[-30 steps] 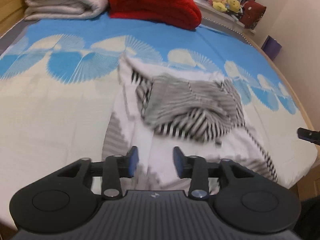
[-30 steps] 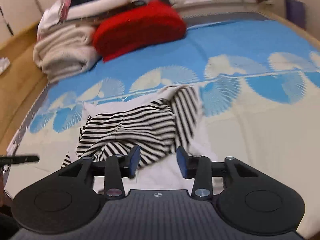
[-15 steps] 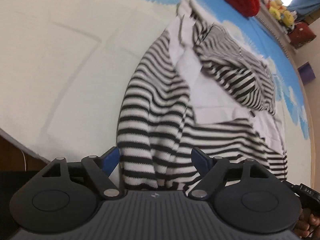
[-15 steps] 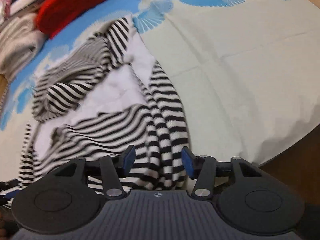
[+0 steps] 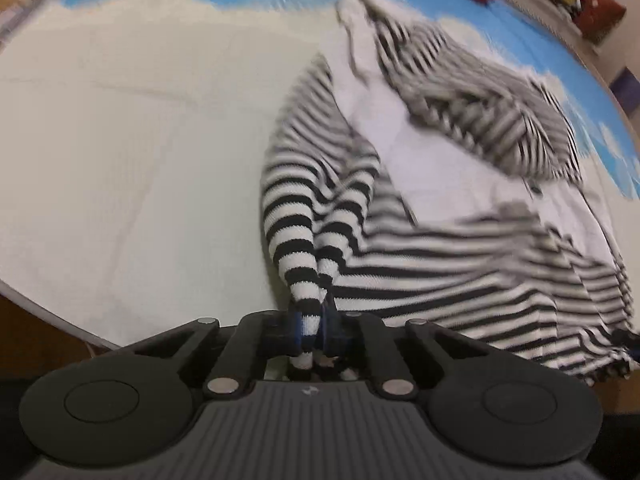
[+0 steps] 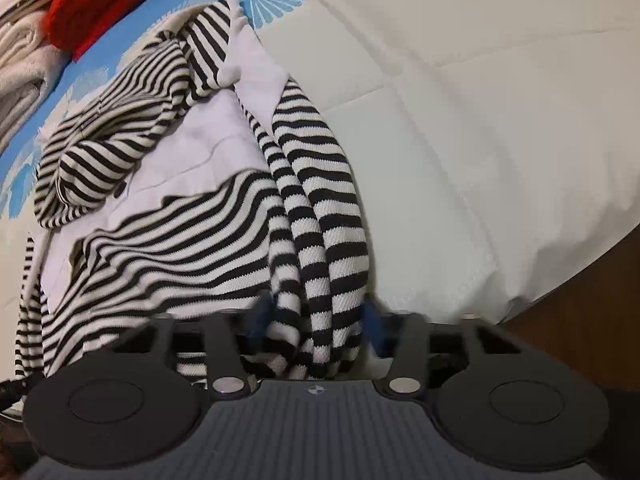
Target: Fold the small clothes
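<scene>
Striped garment (image 6: pixel 168 248) near bed edge (image 6: pixel 560 292)

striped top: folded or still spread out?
Not folded. The striped top lies crumpled on the bed, white lining exposed, sleeve bunched; left gripper has just closed on its near edge.

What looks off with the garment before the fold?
The striped garment is not flat: its upper part lies bunched in a lump on the white inner fabric, near the red blanket. The left gripper has just closed on one bunched edge; the right gripper, jaws closing, straddles another.
</scene>
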